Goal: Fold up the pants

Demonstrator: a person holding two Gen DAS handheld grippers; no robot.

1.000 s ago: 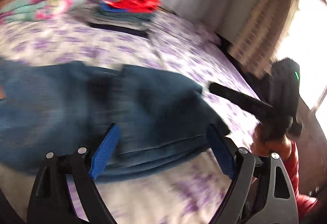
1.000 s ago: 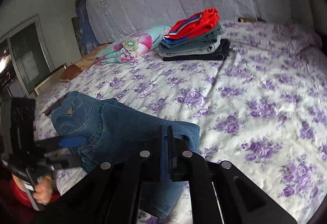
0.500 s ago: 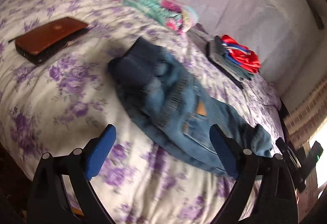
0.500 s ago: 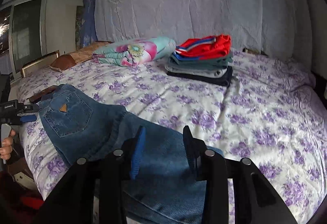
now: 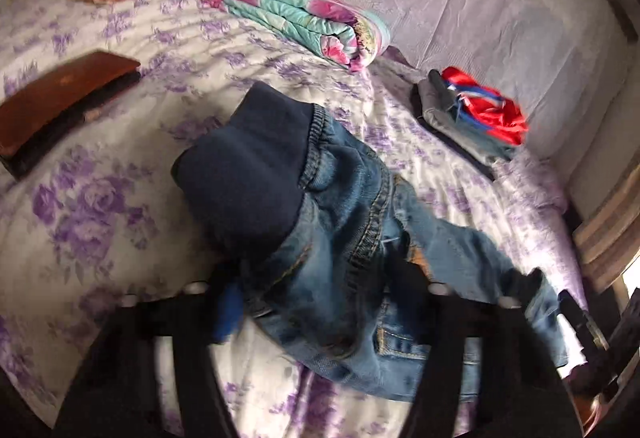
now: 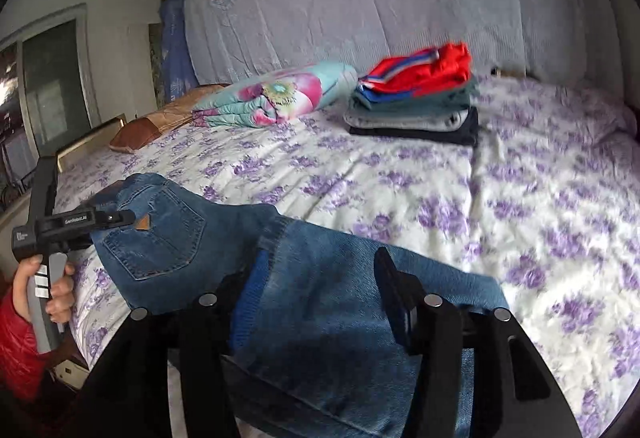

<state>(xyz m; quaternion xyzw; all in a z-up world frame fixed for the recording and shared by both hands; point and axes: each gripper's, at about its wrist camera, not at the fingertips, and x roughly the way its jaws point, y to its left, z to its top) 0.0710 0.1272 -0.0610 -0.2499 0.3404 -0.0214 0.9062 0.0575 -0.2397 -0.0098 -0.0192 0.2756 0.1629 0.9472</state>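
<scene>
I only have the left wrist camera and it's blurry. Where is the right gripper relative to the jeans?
Observer: The right gripper is over the leg end of the jeans, opposite the waist.
Operator: Has it got hold of the cloth?
Observer: No. It is open, jaws wide apart, with denim lying between them and nothing pinched.
Operator: And where does my left gripper look from that side?
Observer: The left gripper has its tip at the waist end, right beside the back pocket. From that side I cannot tell whether it is shut.
</scene>
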